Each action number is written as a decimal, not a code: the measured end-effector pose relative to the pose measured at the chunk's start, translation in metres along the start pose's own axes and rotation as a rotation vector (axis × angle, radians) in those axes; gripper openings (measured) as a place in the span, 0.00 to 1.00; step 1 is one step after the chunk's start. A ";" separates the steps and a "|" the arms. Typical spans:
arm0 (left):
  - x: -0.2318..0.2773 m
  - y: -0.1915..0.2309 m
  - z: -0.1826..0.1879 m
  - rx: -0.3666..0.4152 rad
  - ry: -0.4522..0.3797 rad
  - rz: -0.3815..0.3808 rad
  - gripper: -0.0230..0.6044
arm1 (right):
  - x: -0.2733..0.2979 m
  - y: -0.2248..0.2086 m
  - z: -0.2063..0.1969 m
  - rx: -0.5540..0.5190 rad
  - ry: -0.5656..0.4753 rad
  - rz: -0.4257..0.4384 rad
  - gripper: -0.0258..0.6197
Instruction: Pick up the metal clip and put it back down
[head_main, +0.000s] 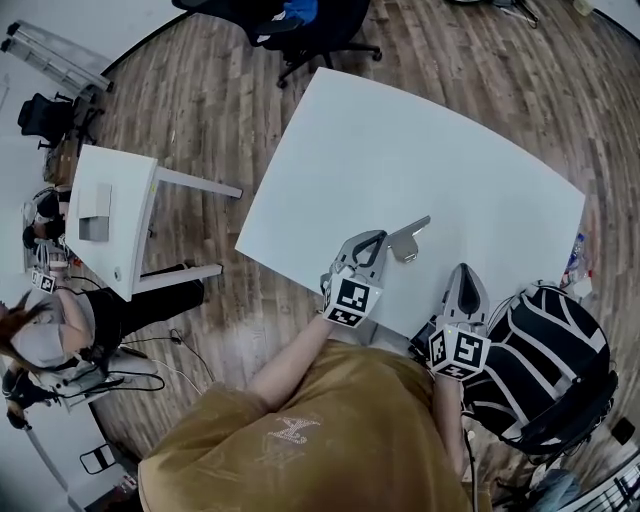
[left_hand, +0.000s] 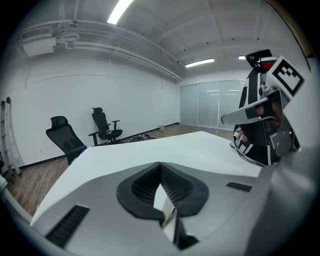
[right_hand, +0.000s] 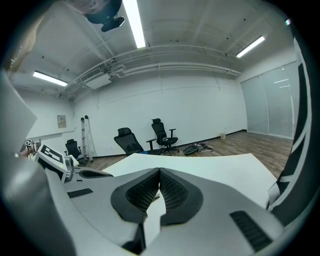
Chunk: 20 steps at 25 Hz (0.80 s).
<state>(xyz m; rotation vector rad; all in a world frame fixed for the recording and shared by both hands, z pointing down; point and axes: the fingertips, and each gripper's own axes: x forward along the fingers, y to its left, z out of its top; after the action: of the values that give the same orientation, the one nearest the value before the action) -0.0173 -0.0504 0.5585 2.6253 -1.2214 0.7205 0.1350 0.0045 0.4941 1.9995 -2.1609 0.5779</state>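
Left claw (head_main: 372, 243): jaws closed, ribbed pads meeting at the tips. The left gripper view shows a strip of bright metal caught in the gap just behind the tips, so it is gripping the metal clip (head_main: 408, 240).

Clip position: over the near part of the white worktop (head_main: 420, 150), close to the edge by the person. It projects from the left claw's tips. Cannot tell whether its underside touches the worktop or sits just above it.

Clip orientation (head view): long axis runs diagonally, lower left to upper right. The broad end is at the claw. The narrow end points up-right, away from the person and toward the middle of the worktop.

Right claw (head_main: 466, 275): jaws closed on nothing, with only white worktop visible through the gap. It sits at the near edge, well apart from the clip.

Counts:
- metal clips: 1
- claws: 2
- large white worktop: 1
- small white side table (head_main: 115, 215): 1, on the wooden floor at left
- black-and-white striped chair (head_main: 545, 350): 1, beside the right claw
- black office chairs (left_hand: 65, 137) by the far wall: 2 in the left gripper view
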 end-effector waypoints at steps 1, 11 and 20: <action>0.003 -0.001 -0.004 0.002 0.011 -0.004 0.05 | 0.002 0.001 0.000 -0.001 0.003 0.003 0.05; 0.015 -0.013 -0.029 0.048 0.080 -0.037 0.05 | 0.009 0.004 -0.017 0.013 0.058 0.022 0.05; 0.020 -0.019 -0.042 0.141 0.112 -0.064 0.05 | 0.019 0.007 -0.031 0.011 0.096 0.035 0.05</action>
<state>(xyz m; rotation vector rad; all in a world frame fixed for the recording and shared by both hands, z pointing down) -0.0074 -0.0378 0.6056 2.6793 -1.0884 0.9608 0.1210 -0.0010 0.5280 1.9013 -2.1446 0.6776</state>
